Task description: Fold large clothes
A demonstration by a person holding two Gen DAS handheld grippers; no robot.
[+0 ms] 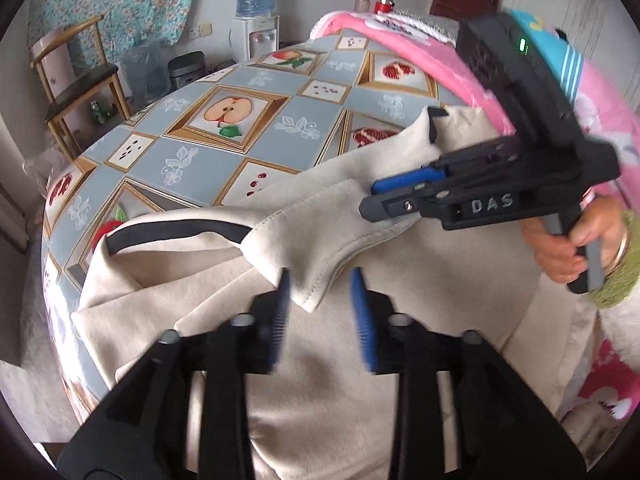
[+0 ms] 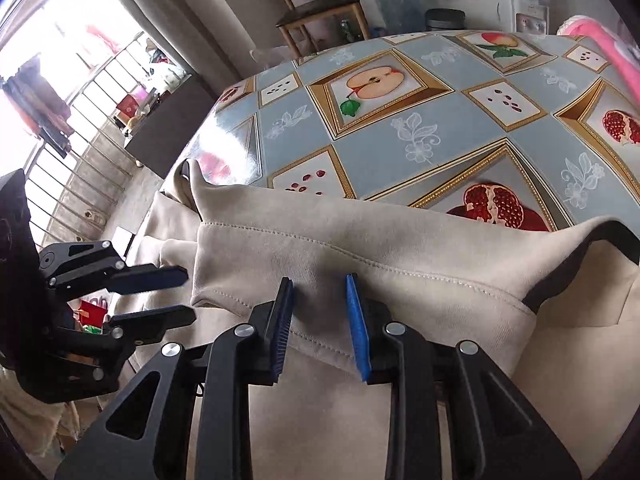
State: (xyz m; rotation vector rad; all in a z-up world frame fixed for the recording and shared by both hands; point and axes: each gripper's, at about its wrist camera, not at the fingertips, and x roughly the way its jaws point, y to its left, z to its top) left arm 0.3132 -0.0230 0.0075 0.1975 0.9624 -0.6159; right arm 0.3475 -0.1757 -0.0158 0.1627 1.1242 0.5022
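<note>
Looking down my left gripper (image 1: 320,312), I see its blue pads spread apart with a stitched corner of the cream garment (image 1: 360,360) poking up between them, nothing pinched yet; my right gripper (image 2: 320,312) is likewise spread, its pads straddling a hemmed edge of the same cloth without biting. In the left view the right tool's fingers (image 1: 400,196) lie low over the fabric, near a raised fold, and I cannot tell from there whether they touch it. The garment sprawls across the near edge of the table (image 1: 224,152), part of it hanging off toward me; its folded band runs crosswise, from the left gripper's side to the dark-trimmed opening (image 2: 568,280) on the right. That crosswise line is what matters, I judge: both tools sit along the same hem, the left one at its end corner, the right one midway, so a matched pinch would let me carry the edge away over the fruit-patterned cloth. Farther off, a pink blanket (image 1: 420,52) heaps at the table's far side; beyond it stand a wooden chair (image 1: 80,80) and a water dispenser (image 1: 256,20).
</note>
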